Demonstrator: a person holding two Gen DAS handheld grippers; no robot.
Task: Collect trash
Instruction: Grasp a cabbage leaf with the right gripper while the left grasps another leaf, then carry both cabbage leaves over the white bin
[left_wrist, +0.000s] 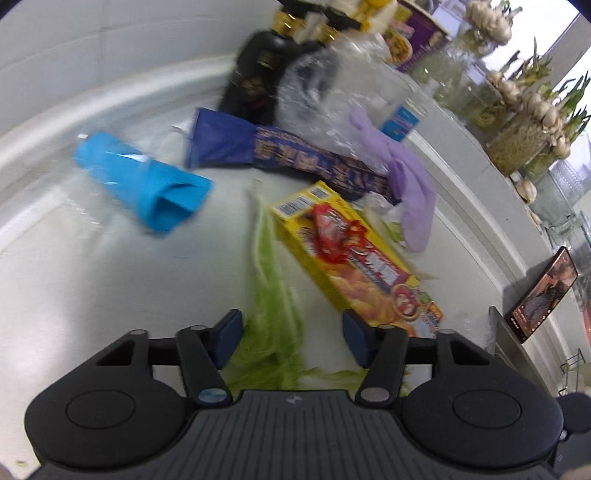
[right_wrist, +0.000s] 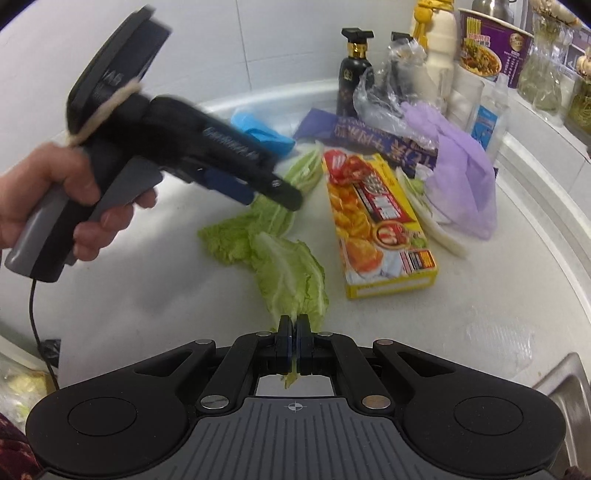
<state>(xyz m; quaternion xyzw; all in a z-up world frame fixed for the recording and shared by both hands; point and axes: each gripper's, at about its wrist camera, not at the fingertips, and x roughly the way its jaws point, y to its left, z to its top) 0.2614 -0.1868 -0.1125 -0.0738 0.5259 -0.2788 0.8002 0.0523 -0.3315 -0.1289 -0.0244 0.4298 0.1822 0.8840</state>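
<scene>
The right tool (right_wrist: 294, 328) pinches a leaf (right_wrist: 291, 273) by its near end; the left tool (left_wrist: 291, 334) straddles another leaf (left_wrist: 273, 295), unclamped, on the bench (left_wrist: 110, 295).

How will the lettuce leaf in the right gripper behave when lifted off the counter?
Probably floppy: the lettuce leaf lies crumpled and the right gripper pinches only its stem end. Likely very light. It may tear or drag the adjoining leaf along.
</scene>
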